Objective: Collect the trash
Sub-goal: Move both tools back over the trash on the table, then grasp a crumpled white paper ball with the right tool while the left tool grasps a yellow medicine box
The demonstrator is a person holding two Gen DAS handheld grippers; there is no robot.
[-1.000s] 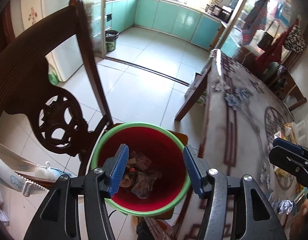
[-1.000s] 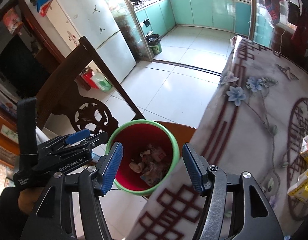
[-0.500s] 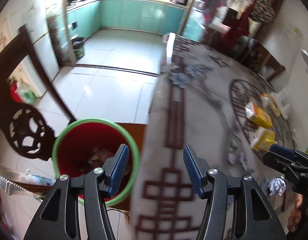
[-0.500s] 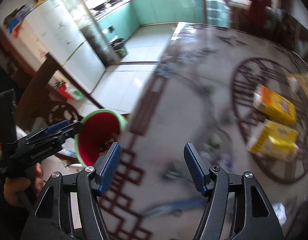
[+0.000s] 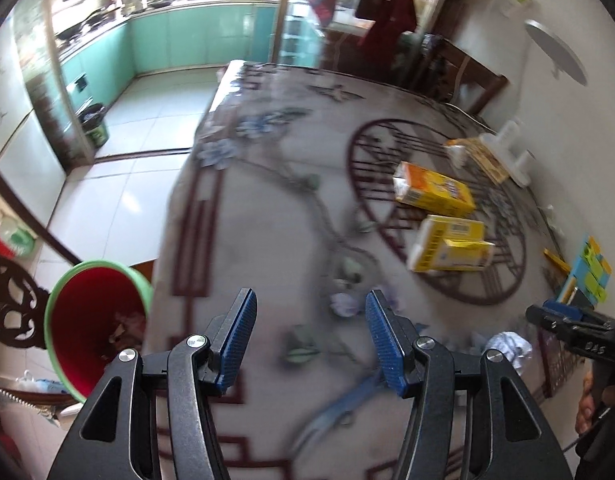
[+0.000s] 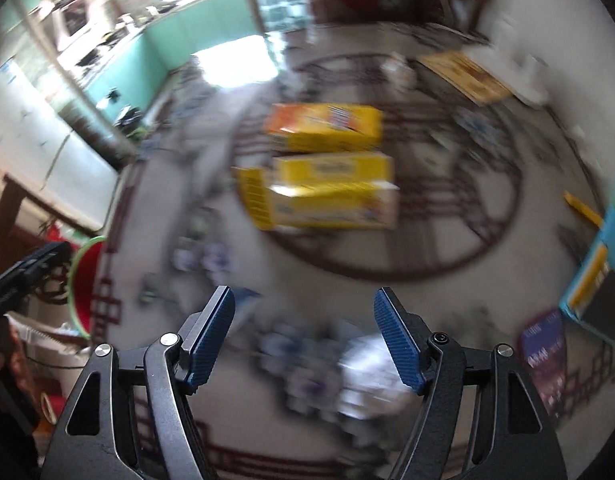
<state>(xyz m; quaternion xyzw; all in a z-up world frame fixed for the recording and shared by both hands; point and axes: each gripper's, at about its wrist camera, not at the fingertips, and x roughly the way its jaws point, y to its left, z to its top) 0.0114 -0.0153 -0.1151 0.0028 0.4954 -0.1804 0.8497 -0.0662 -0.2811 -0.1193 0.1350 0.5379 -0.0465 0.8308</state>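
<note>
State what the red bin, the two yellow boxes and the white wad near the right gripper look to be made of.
Red bin: likely plastic, with smooth glossy walls and a moulded green rim.
Yellow boxes: probably printed cardboard, with flat panels and folded edges.
White wad: seemingly crumpled paper or tissue, creased and matte; blur leaves it open.

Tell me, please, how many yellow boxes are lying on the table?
2: one box lies farther away inside the round pattern, the other box just nearer beside it. More could be hidden in the blur.
</note>
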